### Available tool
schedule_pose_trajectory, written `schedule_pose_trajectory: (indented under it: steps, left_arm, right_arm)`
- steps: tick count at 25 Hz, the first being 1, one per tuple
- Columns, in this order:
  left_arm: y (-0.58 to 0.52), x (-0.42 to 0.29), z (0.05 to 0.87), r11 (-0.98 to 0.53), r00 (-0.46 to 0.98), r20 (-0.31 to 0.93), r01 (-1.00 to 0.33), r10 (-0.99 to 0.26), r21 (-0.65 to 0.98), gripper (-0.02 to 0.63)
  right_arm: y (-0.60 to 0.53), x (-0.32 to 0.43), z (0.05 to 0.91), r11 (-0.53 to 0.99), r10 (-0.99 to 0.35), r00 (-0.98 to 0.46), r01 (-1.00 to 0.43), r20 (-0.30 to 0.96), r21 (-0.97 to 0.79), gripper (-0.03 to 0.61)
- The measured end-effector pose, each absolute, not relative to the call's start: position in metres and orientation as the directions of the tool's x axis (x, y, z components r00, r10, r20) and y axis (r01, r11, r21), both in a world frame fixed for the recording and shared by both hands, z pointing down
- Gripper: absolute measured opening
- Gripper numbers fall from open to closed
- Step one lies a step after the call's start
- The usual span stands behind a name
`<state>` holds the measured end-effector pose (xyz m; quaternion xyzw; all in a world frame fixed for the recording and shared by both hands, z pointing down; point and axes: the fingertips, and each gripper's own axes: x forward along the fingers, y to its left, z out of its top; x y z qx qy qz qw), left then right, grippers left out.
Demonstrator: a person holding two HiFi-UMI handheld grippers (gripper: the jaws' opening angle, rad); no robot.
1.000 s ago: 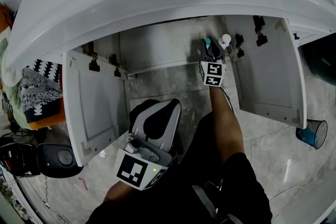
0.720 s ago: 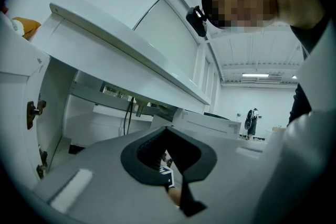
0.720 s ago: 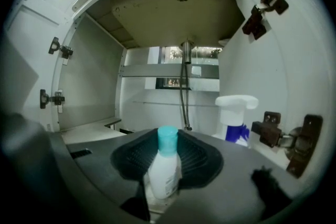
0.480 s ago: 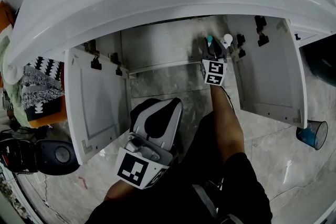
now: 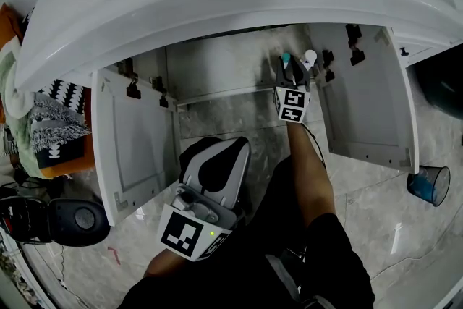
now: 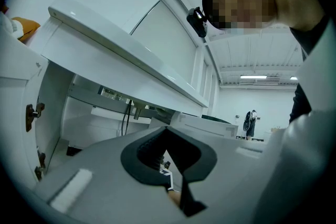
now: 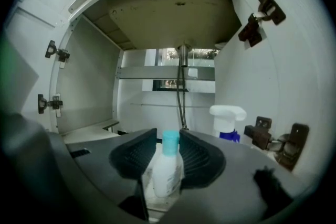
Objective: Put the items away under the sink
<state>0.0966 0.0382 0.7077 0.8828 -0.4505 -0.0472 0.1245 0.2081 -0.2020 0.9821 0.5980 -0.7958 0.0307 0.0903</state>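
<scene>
Bottle (image 7: 167,168): white body, teal cap. Spray bottle (image 7: 227,113): white head, blue body. Cabinet door (image 5: 137,148): white; hinges (image 5: 131,90): black. Floor (image 5: 376,184): grey with marbled veining. Cup (image 5: 428,184): blue. Cloth (image 5: 54,123): black-and-white geometric pattern.

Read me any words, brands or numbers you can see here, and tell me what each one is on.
No text can be read.
White bottle with the teal cap: faint print on its label, too small and blurred to read.
Spray bottle: blue label, no lettering legible.
Upper marker cube, lower marker cube: black-and-white square patterns only, no words or numbers.
</scene>
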Motion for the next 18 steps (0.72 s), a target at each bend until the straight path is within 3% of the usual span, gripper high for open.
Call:
schedule_pose_trajectory:
  steps: [9,18]
  left_arm:
    - [0.035,0.100,0.696,-0.572,0.590,-0.012,-0.777,-0.807,0.263,0.005]
    - [0.015,0.099,0.688,-0.554,0.570,-0.023,-0.788,-0.821,0.267,0.005]
  right_arm:
    - [-0.176,0.215,0.946,0.264,-0.956,-0.260,-0.965,0.137,0.009,0.142]
    - [-0.158,0.213,0.929,0.291,-0.935,-0.289,-0.957,0.204,-0.019,0.019]
